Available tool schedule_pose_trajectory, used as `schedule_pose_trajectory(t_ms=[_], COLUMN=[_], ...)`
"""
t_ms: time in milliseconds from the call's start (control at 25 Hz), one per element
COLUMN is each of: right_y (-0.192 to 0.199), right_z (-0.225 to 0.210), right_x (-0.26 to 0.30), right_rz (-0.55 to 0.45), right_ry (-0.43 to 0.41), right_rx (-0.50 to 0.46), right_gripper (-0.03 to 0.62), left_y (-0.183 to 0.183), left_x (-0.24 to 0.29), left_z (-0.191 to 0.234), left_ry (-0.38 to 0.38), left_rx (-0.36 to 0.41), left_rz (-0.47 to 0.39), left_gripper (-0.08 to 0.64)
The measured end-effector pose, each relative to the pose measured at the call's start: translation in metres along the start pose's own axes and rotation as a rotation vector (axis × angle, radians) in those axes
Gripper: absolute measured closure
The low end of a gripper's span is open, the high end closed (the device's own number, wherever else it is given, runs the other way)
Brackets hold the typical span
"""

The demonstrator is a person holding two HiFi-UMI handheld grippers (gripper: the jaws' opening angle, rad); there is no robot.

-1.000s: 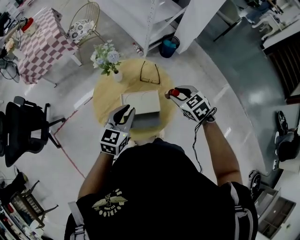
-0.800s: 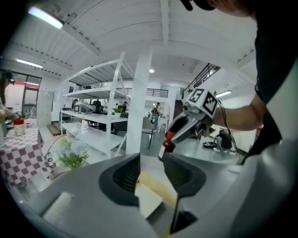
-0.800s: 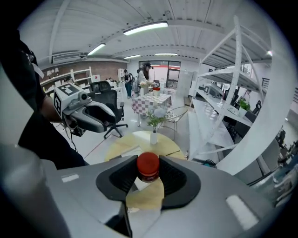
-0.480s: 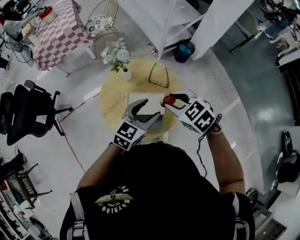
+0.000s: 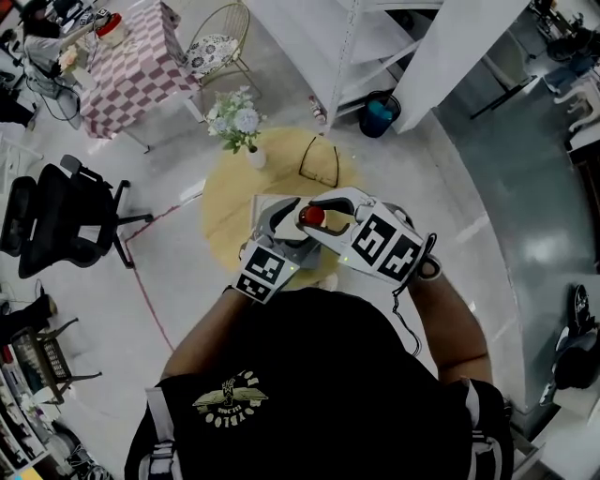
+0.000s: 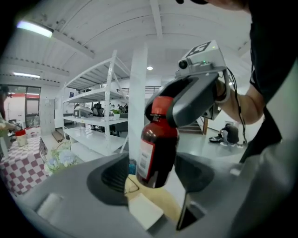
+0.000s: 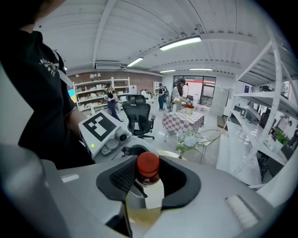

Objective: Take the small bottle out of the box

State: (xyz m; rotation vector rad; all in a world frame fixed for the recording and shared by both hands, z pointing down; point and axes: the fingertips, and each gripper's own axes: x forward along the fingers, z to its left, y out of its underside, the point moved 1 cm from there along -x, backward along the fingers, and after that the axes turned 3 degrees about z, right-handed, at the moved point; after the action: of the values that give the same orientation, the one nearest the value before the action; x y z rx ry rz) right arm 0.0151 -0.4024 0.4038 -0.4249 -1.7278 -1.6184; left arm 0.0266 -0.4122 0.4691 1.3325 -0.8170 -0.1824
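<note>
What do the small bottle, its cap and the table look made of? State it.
Small bottle: dark reddish-brown, glossy with highlights; glass or plastic, unclear. Cap: matte red, likely plastic. Table: pale yellow, even, probably wood or laminate.

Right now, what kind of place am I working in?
Probably an open lab or workshop-style office: tall white shelving racks, a black office chair on a polished grey floor, and a round wooden table.

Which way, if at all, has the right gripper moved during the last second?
Yes, leftward. The right gripper, gripping the small dark red-capped bottle, went from right of the flat white box to above it.
</note>
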Motion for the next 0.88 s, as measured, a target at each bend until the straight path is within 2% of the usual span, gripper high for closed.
schedule_pose_trajectory(t_ms=[320, 520, 680, 880], right_y=[-0.005, -0.017, -0.021, -0.034], right_z=[-0.01, -0.012, -0.011, -0.012], right_x=[-0.015, -0.017, -0.02, -0.028], right_rz=[-0.017, -0.09, -0.134, -0.23], right_ry=[-0.052, -0.11, -0.141, -0.163], right_rx=[-0.088, -0.115, -0.122, -0.107], right_gripper=[0.438, 0.438, 0.437, 0.431], left_y=[-0.016, -0.017, -0.02, -0.026], left_x=[0.02, 0.025, 0.023, 0.01], left_z=[-0.006, 0.0, -0.001, -0.002], left_ry=[-0.06, -0.118, -0.114, -0.095], left_rx=[-0.034, -0.057, -0.085, -0.159], left_rz=[-0.05, -0.044, -0.035, -0.036], left_gripper=[0.56, 0.56, 0.56, 0.56])
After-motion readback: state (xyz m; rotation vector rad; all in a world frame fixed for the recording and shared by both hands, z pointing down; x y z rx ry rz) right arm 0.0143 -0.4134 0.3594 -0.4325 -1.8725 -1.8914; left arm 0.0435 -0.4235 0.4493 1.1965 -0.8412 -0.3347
